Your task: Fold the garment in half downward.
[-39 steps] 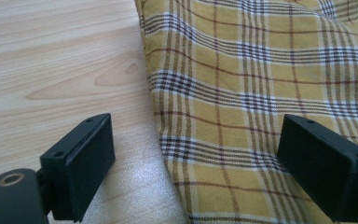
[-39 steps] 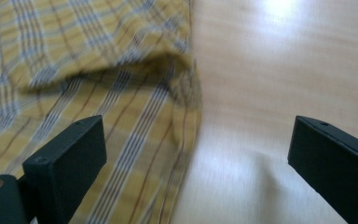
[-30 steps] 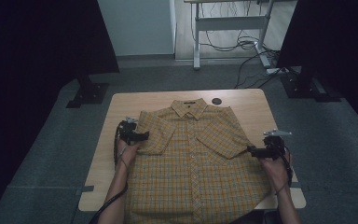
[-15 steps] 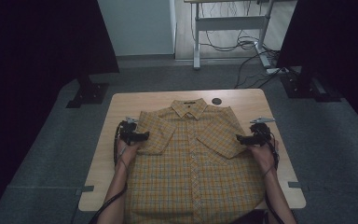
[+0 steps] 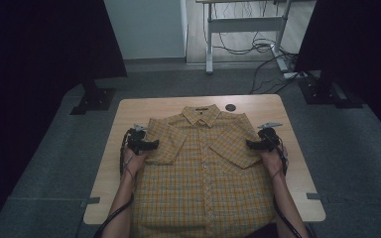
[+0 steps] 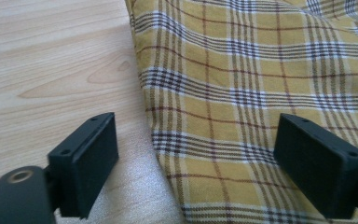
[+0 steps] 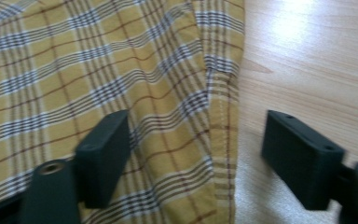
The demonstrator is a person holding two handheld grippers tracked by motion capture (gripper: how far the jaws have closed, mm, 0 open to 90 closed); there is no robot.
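Observation:
A yellow plaid short-sleeved shirt (image 5: 203, 168) lies flat and buttoned on the wooden table (image 5: 129, 114), collar at the far side. My left gripper (image 5: 154, 144) rests at the edge of the shirt's left sleeve. In the left gripper view its jaws (image 6: 198, 154) stand open, the shirt (image 6: 261, 70) edge lying between them over bare table (image 6: 51, 56). My right gripper (image 5: 250, 145) is at the right sleeve. Its jaws (image 7: 198, 151) have just been closing but are still apart, with the stitched hem of the shirt (image 7: 74, 70) between them, untouched by the pads.
A small dark round hole (image 5: 230, 107) sits in the table past the collar. Black stands (image 5: 94, 99) (image 5: 325, 89) flank the table on the grey floor. A desk frame with cables (image 5: 258, 47) stands farther back. Bare wood (image 7: 307, 56) lies outside each sleeve.
My right gripper has moved inward across the table to the right sleeve's edge, and its jaws have narrowed. The left gripper and the shirt have stayed put.

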